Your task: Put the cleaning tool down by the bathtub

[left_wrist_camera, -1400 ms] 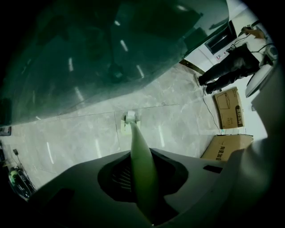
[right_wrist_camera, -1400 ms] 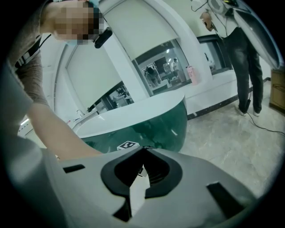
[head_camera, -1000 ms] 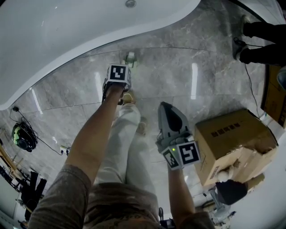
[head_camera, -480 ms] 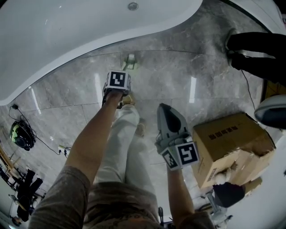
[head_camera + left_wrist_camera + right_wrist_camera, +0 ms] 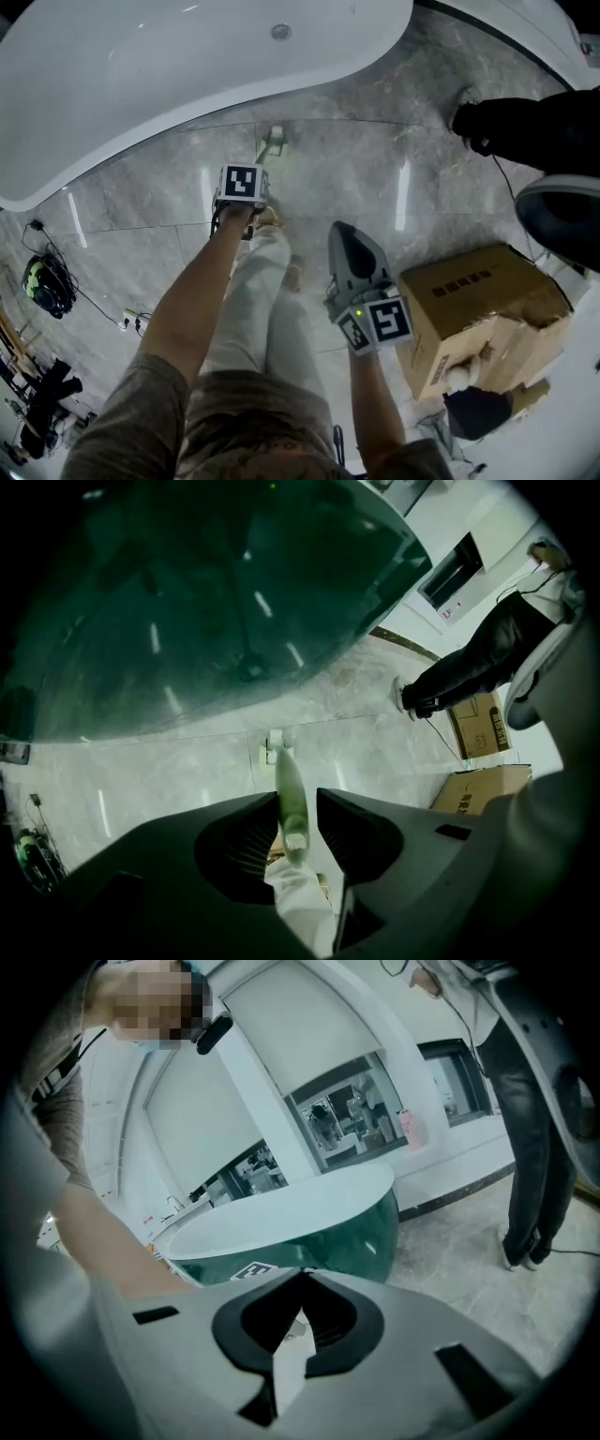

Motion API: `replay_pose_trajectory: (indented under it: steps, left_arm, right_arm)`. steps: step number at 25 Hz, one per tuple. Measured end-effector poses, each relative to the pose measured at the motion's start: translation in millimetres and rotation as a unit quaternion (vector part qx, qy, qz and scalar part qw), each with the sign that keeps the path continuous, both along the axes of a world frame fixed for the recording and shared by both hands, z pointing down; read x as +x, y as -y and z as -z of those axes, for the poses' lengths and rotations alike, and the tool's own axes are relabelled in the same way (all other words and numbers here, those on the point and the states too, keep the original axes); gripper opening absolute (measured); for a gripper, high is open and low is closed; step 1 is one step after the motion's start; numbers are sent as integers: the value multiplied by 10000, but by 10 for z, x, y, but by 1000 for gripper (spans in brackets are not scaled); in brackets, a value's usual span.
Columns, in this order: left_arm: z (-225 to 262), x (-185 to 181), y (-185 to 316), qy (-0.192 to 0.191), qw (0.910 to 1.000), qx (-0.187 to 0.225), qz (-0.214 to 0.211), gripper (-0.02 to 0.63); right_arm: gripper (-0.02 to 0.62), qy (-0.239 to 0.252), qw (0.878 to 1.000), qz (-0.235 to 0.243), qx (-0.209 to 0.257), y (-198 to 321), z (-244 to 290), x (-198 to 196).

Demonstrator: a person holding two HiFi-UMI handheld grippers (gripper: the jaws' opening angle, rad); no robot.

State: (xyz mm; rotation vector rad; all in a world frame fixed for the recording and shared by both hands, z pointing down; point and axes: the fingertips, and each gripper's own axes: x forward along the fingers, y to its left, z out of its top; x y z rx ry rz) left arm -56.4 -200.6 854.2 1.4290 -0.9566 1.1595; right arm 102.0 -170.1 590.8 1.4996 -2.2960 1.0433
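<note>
The cleaning tool is a pale green stick with a small white head (image 5: 273,141) resting on the grey marble floor just beside the white bathtub (image 5: 141,75). In the left gripper view its handle (image 5: 289,799) rises between my left gripper's (image 5: 297,792) jaws. Those jaws have just been opening and stand apart round the handle without pressing on it. In the head view the left gripper (image 5: 242,192) points steeply down above the tool. My right gripper (image 5: 341,232) hangs over the floor to the right with its tips (image 5: 302,1275) together and nothing in them.
An open cardboard box (image 5: 478,309) stands at the right. A person's black-trousered legs (image 5: 511,127) and a dark round object (image 5: 562,211) are at the upper right. Cables and a green item (image 5: 42,281) lie at the left. My own pale-trousered leg (image 5: 258,291) is below the grippers.
The left gripper has risen away from the tool's head on the floor. The right gripper rose slightly. The person in black moved in from the right and a dark round object came into view.
</note>
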Motion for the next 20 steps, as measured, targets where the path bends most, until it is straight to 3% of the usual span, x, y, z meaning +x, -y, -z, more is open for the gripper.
replay_pose_trajectory:
  steps: [6,12,15,20]
  left_arm:
    - [532,34,65,-137,9991,390,135,116]
    - [1160,228,-2,-428,9963,680,315,2]
    - [1497,140,-103,-171,9970,707,280,2]
    - [2175,219,-227,-431,9926,1074,372,0]
  right_arm:
    - [-2,-11,9999,8,110,-20,383,13]
    - [-2,20,9996,104,276,-128,808,45]
    - [-2,39,9995,105,307,-224,1046,62]
    - [-2,36,9992,98,379,-444,1438,84]
